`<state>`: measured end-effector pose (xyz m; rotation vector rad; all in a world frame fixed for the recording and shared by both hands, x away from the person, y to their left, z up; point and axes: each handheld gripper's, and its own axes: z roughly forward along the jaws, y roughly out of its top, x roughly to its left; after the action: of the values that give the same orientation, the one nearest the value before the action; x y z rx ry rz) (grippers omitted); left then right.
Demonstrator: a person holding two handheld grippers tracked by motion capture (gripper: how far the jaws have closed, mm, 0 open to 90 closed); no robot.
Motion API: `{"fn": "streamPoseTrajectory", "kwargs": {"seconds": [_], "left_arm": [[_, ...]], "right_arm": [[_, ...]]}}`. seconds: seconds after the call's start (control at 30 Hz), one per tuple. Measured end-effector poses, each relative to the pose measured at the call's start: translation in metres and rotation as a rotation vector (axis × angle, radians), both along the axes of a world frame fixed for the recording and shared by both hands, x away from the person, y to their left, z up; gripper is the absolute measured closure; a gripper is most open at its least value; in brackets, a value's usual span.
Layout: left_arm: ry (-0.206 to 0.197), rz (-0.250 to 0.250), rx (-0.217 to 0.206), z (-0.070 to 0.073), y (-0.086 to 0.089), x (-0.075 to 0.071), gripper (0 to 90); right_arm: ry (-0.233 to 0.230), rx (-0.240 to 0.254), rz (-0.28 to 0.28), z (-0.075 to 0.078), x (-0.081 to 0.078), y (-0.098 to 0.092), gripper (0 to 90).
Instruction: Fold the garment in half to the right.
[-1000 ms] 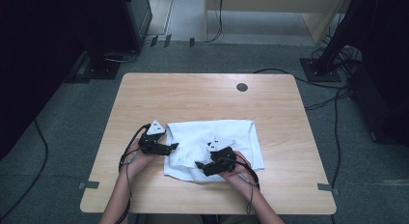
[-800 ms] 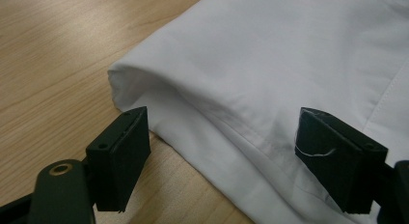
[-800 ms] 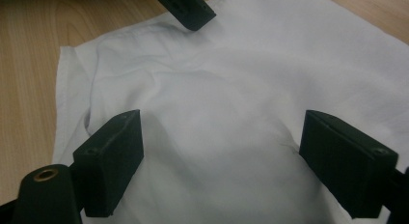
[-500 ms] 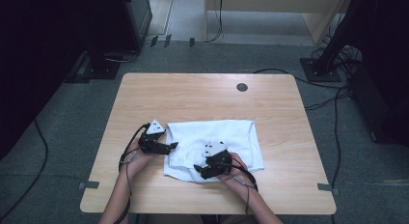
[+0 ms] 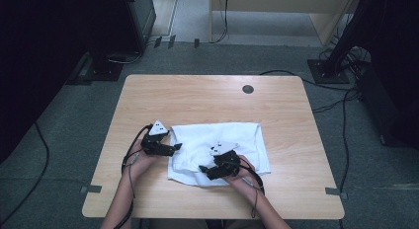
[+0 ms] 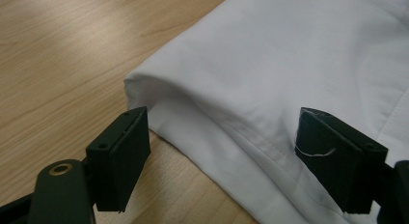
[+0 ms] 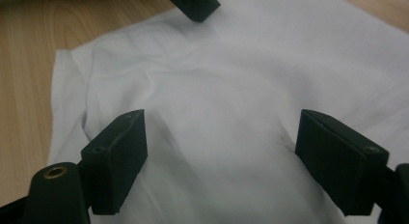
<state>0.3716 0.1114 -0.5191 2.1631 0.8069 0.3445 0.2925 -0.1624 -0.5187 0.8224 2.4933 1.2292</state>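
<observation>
A soft white cloth (image 5: 217,150), folded and lightly rumpled, lies on my smooth pale wooden table (image 5: 207,98). My left claw (image 6: 231,156) gapes wide, empty, straddling its stitched folded edge; that hem shows clearly there. My right claw (image 7: 222,156) spreads wide, empty, over wrinkled fabric.

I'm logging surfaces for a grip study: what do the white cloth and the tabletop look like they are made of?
The white cloth looks like thin woven fabric, likely cotton, matte: it creases softly and shows a stitched hem. The tabletop looks like pale wood or wood-look laminate, smooth with slight sheen; which one can't be told.
</observation>
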Motion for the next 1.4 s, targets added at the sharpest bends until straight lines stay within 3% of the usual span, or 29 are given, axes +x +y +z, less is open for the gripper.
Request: {"fn": "streamPoseTrajectory", "kwargs": {"seconds": [0.1, 0.2, 0.5, 0.63, 0.83, 1.07, 1.27, 1.4], "left_arm": [[-0.004, 0.006, -0.005, 0.001, 0.000, 0.001, 19.9], [-0.012, 0.015, -0.016, 0.004, 0.002, 0.003, 19.9], [-0.015, 0.030, -0.044, 0.008, 0.005, 0.012, 19.9], [-0.017, 0.020, -0.034, 0.009, 0.002, 0.017, 19.9], [0.009, 0.013, -0.044, 0.005, -0.004, 0.026, 19.9], [0.007, -0.001, -0.023, 0.004, -0.005, 0.035, 23.0], [0.021, -0.017, -0.024, -0.003, 0.000, 0.040, 24.3], [0.028, -0.002, -0.035, -0.003, 0.005, 0.043, 24.3]], "right_arm": [[-0.013, 0.035, -0.013, 0.009, -0.004, 0.002, 19.1], [0.004, 0.057, -0.003, 0.012, -0.007, 0.008, 21.9], [0.027, 0.004, -0.022, -0.003, -0.004, 0.017, 23.0], [0.024, -0.015, -0.025, -0.005, -0.004, 0.019, 23.0], [0.022, -0.045, -0.029, -0.008, -0.005, 0.022, 23.9], [0.035, -0.038, -0.029, -0.008, -0.004, 0.021, 24.1], [0.037, -0.034, -0.023, -0.009, -0.003, 0.020, 24.4], [0.033, -0.022, -0.012, -0.010, -0.004, 0.017, 25.0]]}}
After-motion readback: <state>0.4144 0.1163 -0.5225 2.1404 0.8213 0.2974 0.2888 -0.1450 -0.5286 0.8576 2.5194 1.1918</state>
